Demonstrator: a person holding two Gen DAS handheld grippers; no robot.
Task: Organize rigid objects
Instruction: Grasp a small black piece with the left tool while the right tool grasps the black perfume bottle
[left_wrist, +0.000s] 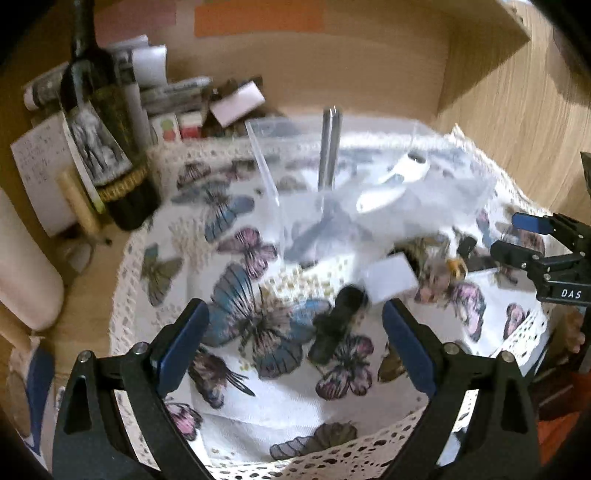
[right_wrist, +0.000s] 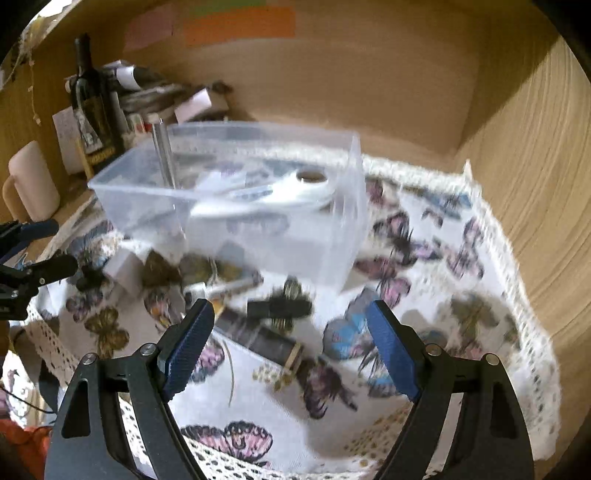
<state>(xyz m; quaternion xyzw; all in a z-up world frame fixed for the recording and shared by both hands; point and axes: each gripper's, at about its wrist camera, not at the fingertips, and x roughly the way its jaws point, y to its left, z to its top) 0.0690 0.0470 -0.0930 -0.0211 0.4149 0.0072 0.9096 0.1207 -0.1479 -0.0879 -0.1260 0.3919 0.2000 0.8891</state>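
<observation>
My left gripper (left_wrist: 295, 347) stands open low over a butterfly-print cloth (left_wrist: 258, 398), with a small black object (left_wrist: 336, 321) lying between its fingertips, untouched. A white block (left_wrist: 389, 277) sits just beyond the right finger. Behind it a clear plastic box (left_wrist: 266, 162) holds a metal rod (left_wrist: 328, 147) and a white object (left_wrist: 391, 184). My right gripper (right_wrist: 290, 347) is open too, above a dark rectangular item with a gold end (right_wrist: 258, 338) and a black piece (right_wrist: 277, 306). The clear box (right_wrist: 236, 147) stands just behind. Each gripper shows at the edge of the other's view.
A dark bottle (left_wrist: 107, 147), papers and small boxes (left_wrist: 177, 96) crowd the back left corner, with a pale mug (right_wrist: 33, 181) beside them. Wooden walls (right_wrist: 535, 184) close in at the back and right. Small metal bits (right_wrist: 229, 286) lie in front of the box.
</observation>
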